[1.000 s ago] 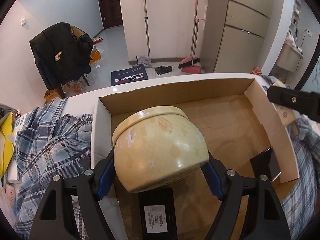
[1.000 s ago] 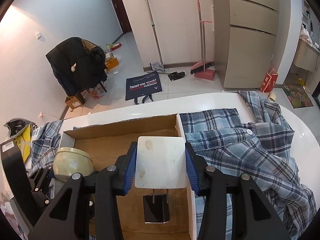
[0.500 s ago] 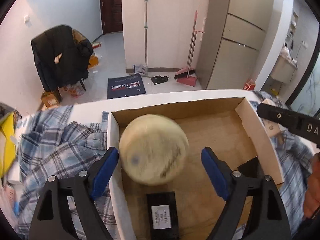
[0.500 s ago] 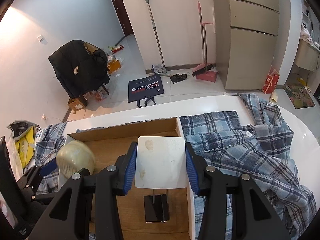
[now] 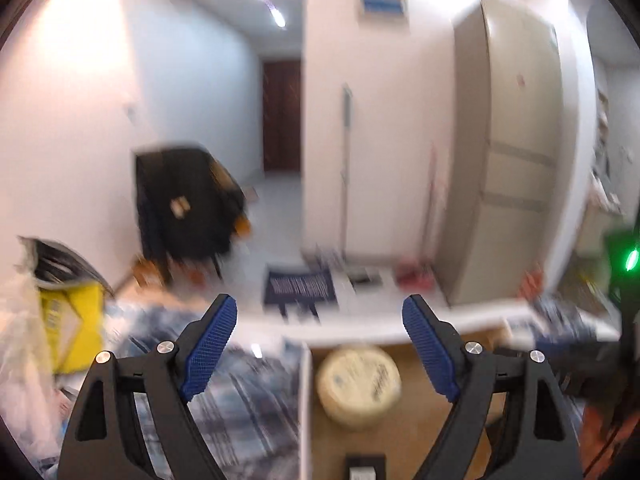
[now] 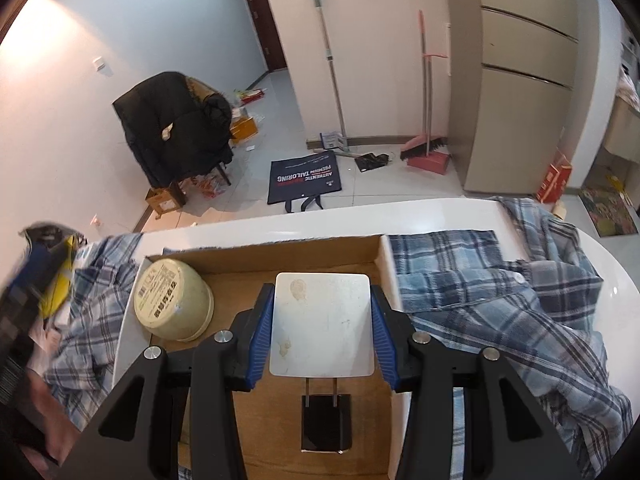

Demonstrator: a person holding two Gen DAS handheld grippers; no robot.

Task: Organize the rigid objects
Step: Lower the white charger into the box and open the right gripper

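Note:
A cream bowl (image 6: pixel 172 306) lies bottom up in the far left corner of the cardboard box (image 6: pixel 260 248). In the blurred left wrist view the bowl (image 5: pixel 358 386) sits low, beneath and beyond my left gripper (image 5: pixel 320 344). That gripper's jaws are opening, with nothing between them. My right gripper (image 6: pixel 320 296) is shut on a white square panel (image 6: pixel 322 324). It holds the panel over the middle of the box. Two thin rods join the panel to a black base (image 6: pixel 326 424) below it.
Plaid shirts (image 6: pixel 480 304) lie on the white table (image 6: pixel 440 212) on both sides of the box. A yellow bag (image 5: pixel 68 320) sits at the far left. Beyond the table are a chair with a black jacket (image 6: pixel 176 128), a broom (image 6: pixel 426 120) and a tall cabinet (image 6: pixel 520 80).
My left gripper has let go of the bowl, opened wide, risen and tilted up. The bowl now rests bottom up in the box. The right gripper and its panel have not moved.

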